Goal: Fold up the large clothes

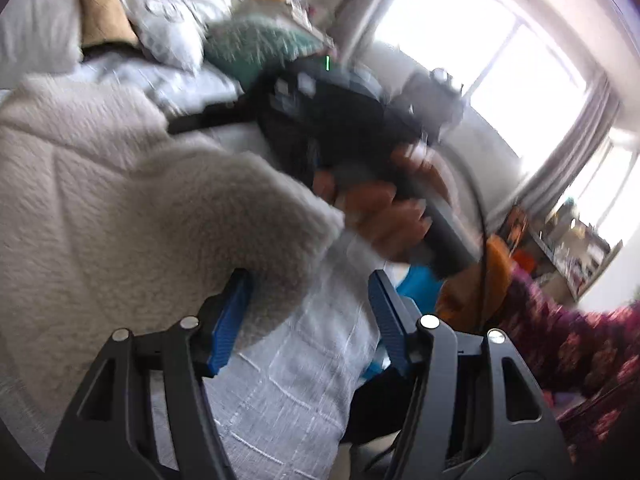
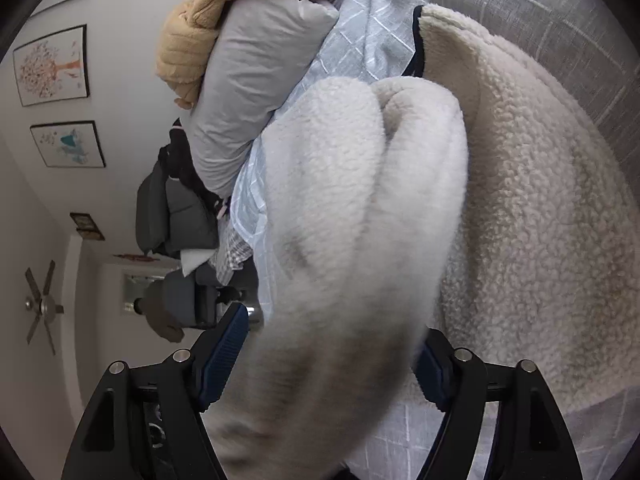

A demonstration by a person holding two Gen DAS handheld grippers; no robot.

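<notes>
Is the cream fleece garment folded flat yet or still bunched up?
Still bunched. In the right wrist view the fleece garment lies rumpled on the checked bedspread, with a thick roll of it running between the right claw's fingers.

- A tan blanket (image 2: 240, 12) is heaped on a grey pillow (image 2: 252, 92).
- Framed pictures (image 2: 52, 66) are hung on the wall.
- A ceiling fan (image 2: 42, 306) is seen.
- A bright window (image 1: 480, 48) is seen.

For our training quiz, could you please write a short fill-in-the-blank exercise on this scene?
1. The fleece lies on a checked ___ bedspread.
2. A fold of fleece sits between the ___ tongs.
3. The pads of the left tongs are ___.
4. A tan blanket lies on the grey ___.

Missing: grey; right; blue; pillow
</notes>
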